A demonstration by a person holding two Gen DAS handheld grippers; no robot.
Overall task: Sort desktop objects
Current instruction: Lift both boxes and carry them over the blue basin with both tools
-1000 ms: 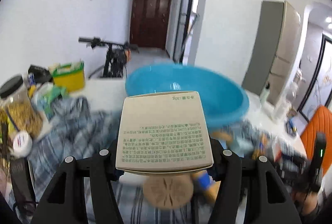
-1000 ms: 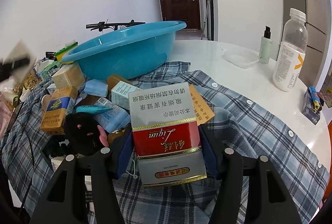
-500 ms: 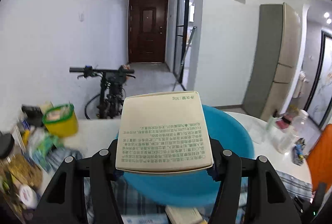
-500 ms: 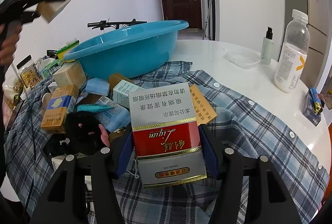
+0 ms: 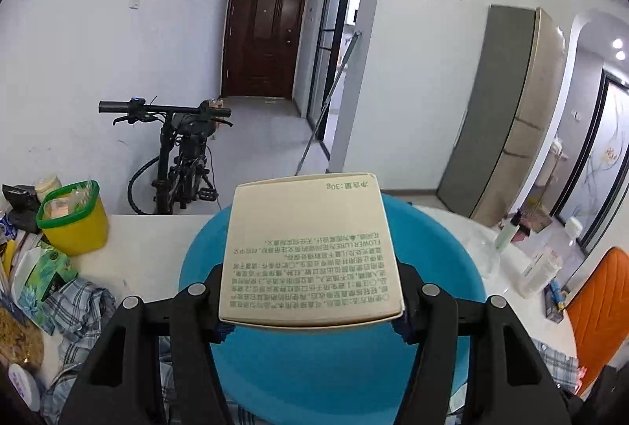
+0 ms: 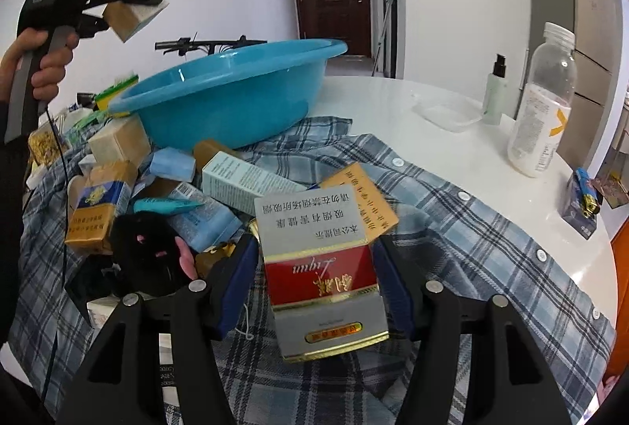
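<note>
**Two boxes in hand, basin is the drop target**

Left side first. We've got the left gripper pinching a cream carton across its side faces, held up in the air above the blue basin. In the right wrist view that gripper sits high at far left, well clear of the pile, with "GenRobot.AI" on its body. Carton print is upside down to us: "30g" at the far edge, "FLOWER LURE" mid-panel, the rest small Chinese text.

Handling call: thin paperboard, light, probably hollow around the contents. It'll dent if squeezed hard, and the faces look smooth, so grip across the narrow width near the middle, as now.

Pile on the plaid shirt, left to right: a yellow-and-blue pack, a black plush toy, a pale teal box.

Right gripper is closed on a red-and-silver cigarette pack, low over the shirt; can't tell if the pack is touching the cloth. Script reads "Liqun", with a Chinese health warning on the grey panel. Rigid pack, light, glossy finish, so likely slick; hold the long sides.

Far right: a clear bottle standing on the white table.
</note>
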